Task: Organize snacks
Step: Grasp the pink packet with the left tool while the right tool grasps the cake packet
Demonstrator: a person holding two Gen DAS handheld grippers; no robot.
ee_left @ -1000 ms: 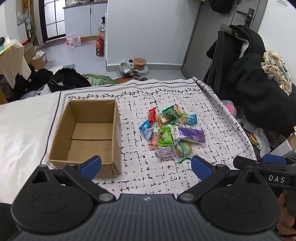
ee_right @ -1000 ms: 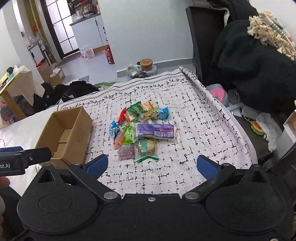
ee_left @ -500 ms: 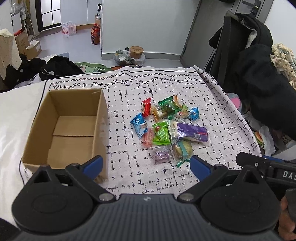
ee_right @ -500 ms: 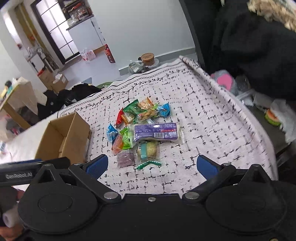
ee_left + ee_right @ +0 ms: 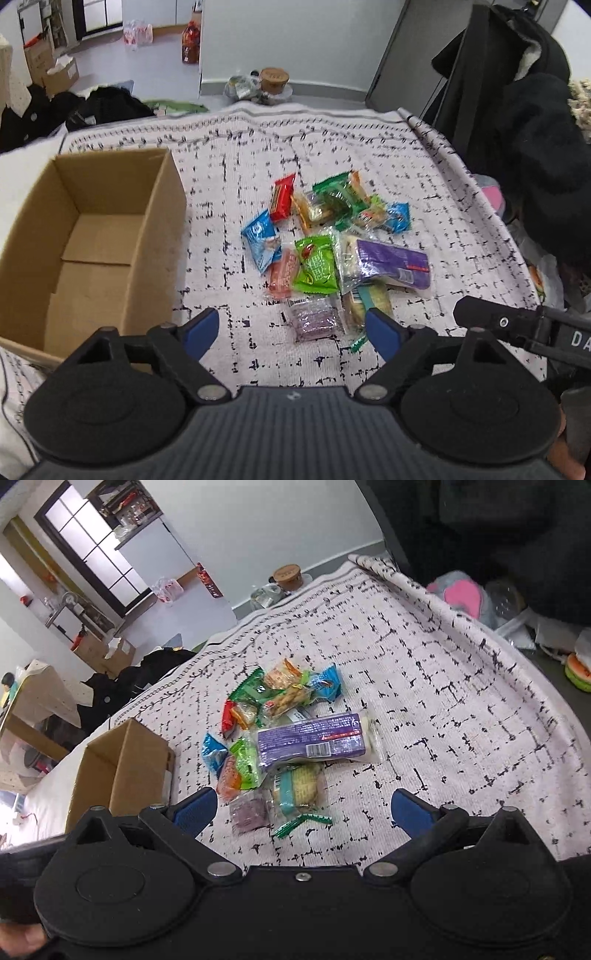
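The cardboard box [image 5: 92,240] is cut off at the left edge. Crinkly snack packets [image 5: 332,251] lie heaped on the patterned cloth [image 5: 443,206] beside it. Left tool [image 5: 291,328] and right tool [image 5: 303,808] hover spread, empty.

The cardboard box [image 5: 92,236] runs off the left edge, its near wall tucked behind the left gripper [image 5: 291,330]; small print on the purple packet [image 5: 314,738] is unreadable.
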